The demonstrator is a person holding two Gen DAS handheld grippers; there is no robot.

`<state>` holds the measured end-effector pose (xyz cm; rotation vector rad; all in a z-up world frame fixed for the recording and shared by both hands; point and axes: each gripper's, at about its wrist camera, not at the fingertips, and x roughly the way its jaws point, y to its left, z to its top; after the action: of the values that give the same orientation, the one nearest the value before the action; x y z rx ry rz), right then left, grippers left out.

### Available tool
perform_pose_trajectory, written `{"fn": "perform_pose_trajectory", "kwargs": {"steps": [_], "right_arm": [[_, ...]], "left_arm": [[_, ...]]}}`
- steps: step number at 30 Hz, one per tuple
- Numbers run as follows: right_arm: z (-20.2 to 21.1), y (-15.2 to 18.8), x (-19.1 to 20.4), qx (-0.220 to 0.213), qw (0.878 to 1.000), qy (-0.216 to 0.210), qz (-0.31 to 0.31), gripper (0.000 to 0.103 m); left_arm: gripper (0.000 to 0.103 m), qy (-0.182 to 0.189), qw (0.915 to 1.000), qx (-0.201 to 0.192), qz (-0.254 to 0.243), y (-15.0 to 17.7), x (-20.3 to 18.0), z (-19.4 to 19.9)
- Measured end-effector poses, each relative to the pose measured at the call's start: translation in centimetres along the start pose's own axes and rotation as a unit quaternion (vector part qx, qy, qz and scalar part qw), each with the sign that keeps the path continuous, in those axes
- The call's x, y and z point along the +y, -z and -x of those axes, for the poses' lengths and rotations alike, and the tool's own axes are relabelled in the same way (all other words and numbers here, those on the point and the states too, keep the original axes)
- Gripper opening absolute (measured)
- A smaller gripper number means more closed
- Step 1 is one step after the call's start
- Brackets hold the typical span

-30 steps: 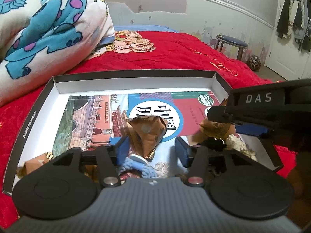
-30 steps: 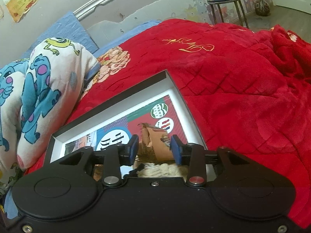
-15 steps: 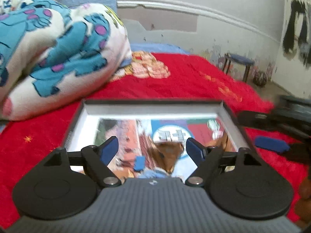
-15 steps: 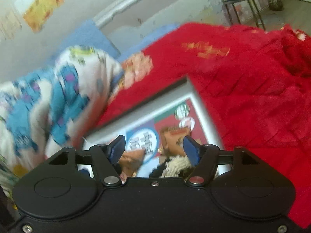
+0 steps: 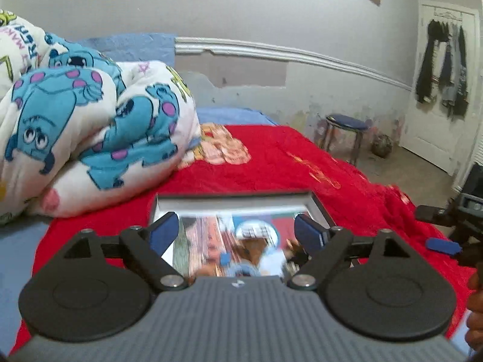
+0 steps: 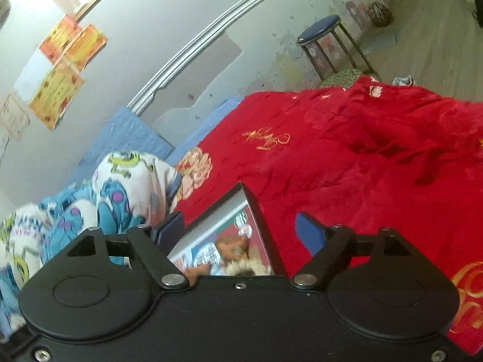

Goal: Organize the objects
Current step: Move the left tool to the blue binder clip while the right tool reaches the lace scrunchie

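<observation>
A shallow black-rimmed box (image 5: 229, 196) lies on the red bedspread (image 5: 271, 157). It holds a printed booklet, a brown wrapper (image 5: 256, 249) and a blue item (image 5: 241, 268), all blurred. My left gripper (image 5: 237, 232) is open and empty, raised above the box's near side. My right gripper (image 6: 241, 230) is open and empty, above the box's right rim (image 6: 259, 220); the wrapper (image 6: 234, 246) and a cream woolly item (image 6: 241, 268) show below it. Its blue fingertip (image 5: 442, 245) appears at the right of the left wrist view.
A folded white quilt with blue monsters (image 5: 84, 126) lies left of the box. A blue-topped stool (image 5: 347, 120) and a ball (image 5: 382, 146) stand on the floor beyond the bed. Clothes hang on a white door (image 5: 443, 69). The bedspread is rumpled at right (image 6: 392, 150).
Both grippers have opened wide and lifted up and back from the box. The wrapper that was between the right fingers now lies in the box.
</observation>
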<state>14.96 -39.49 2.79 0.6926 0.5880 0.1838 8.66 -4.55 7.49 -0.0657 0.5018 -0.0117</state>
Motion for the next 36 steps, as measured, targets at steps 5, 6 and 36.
{"fn": "perform_pose_trajectory", "kwargs": {"steps": [5,6,36], "right_arm": [[2.4,2.8,0.7,0.033,0.999,0.024,0.014,0.09],[2.5,3.1,1.0,0.041,0.999,0.023,0.015,0.091],[-8.0,11.0,4.1,0.17,0.948,0.19,0.192,0.08]], "left_arm": [[0.09,0.001,0.9993,0.034,0.017,3.8,-0.1,1.4],[0.09,0.003,0.9989,0.041,0.023,4.4,-0.2,1.3],[0.032,-0.033,0.9784,0.202,0.025,12.4,-1.4,-5.0]]}}
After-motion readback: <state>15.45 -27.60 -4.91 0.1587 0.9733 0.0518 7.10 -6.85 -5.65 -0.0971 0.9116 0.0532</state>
